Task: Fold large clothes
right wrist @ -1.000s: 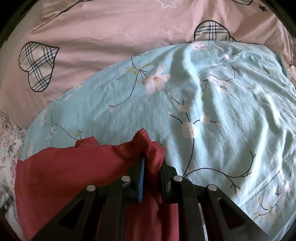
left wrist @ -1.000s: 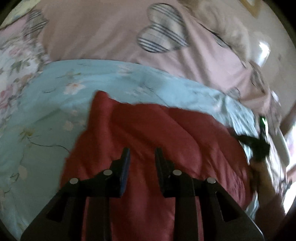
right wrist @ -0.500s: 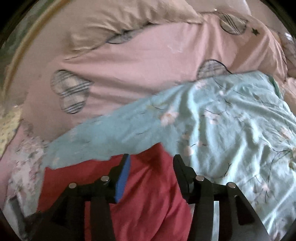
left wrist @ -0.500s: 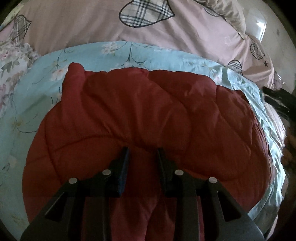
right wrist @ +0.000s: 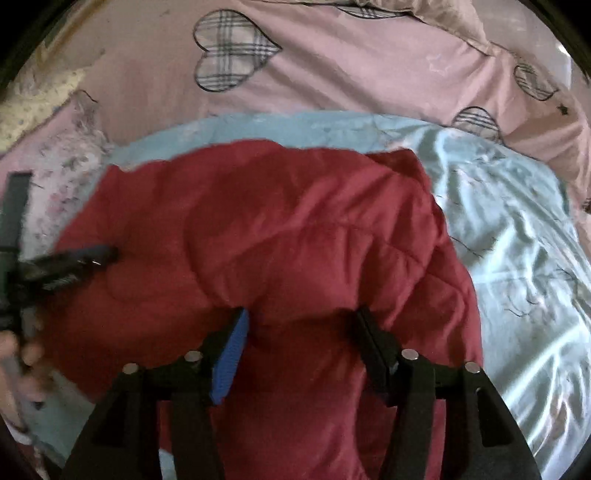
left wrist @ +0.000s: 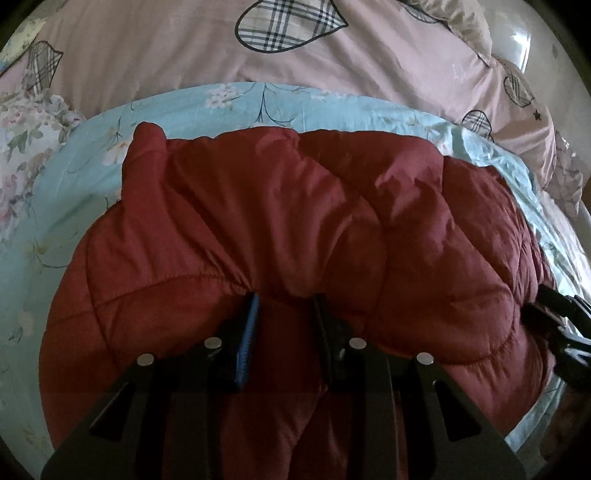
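A dark red quilted jacket [left wrist: 295, 221] lies spread on a light blue floral sheet [left wrist: 66, 206]; it also fills the middle of the right wrist view [right wrist: 280, 236]. My left gripper [left wrist: 284, 299] is open, its tips pressed against a fold of the jacket's near edge. My right gripper [right wrist: 301, 314] is open wide, its tips against the jacket's near edge. The right gripper shows at the right edge of the left wrist view [left wrist: 561, 332]. The left gripper shows blurred at the left edge of the right wrist view [right wrist: 70, 262].
A pink duvet with plaid hearts [left wrist: 288, 26] lies behind the blue sheet [right wrist: 517, 258]. A white floral cloth [left wrist: 22, 147] lies at the left. A pale pillow [left wrist: 465, 18] sits at the back right.
My right gripper let go of the jacket's corner, opened wide and swung left over the jacket. My left gripper moved in close to the jacket's near fold. The jacket now lies spread out.
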